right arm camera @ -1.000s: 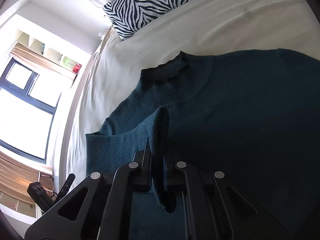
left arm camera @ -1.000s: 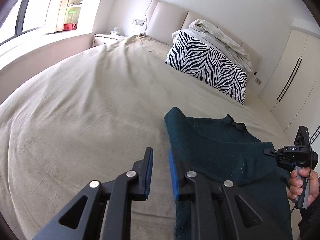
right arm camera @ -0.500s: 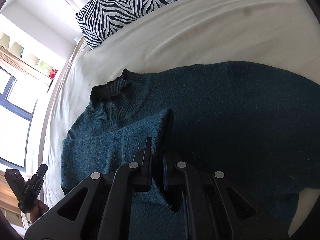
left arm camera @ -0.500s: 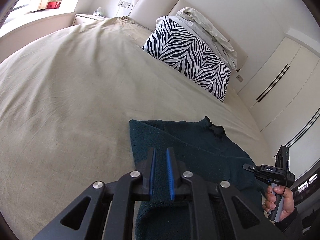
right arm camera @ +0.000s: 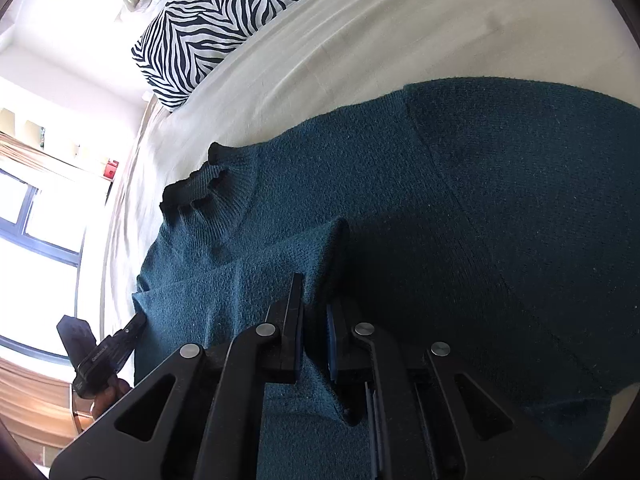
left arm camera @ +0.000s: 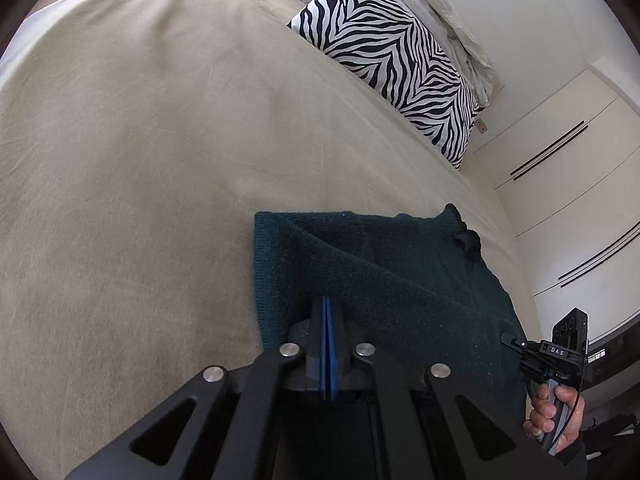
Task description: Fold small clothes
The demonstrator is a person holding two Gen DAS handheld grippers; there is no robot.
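The left tongs [left arm camera: 326, 344] are squeezed tight with their blue pads together, low over the left side of the dark green sweater [left arm camera: 392, 280]. The sweater lies on the bed [left arm camera: 140, 160] (a zebra pillow [left arm camera: 396, 60] sits farther up). The right tongs [right arm camera: 316, 320] pinch a fold of it.

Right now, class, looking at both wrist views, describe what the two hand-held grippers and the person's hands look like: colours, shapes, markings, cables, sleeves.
Each hand-held gripper, left and right, has matte black angular fingers with triangular cut-outs, silver round bolt heads and blue pads. Seen from the left wrist view, the right unit carries a small white "DAS" marking and a thin dark cable beside the right hand, which wears a dark sleeve.
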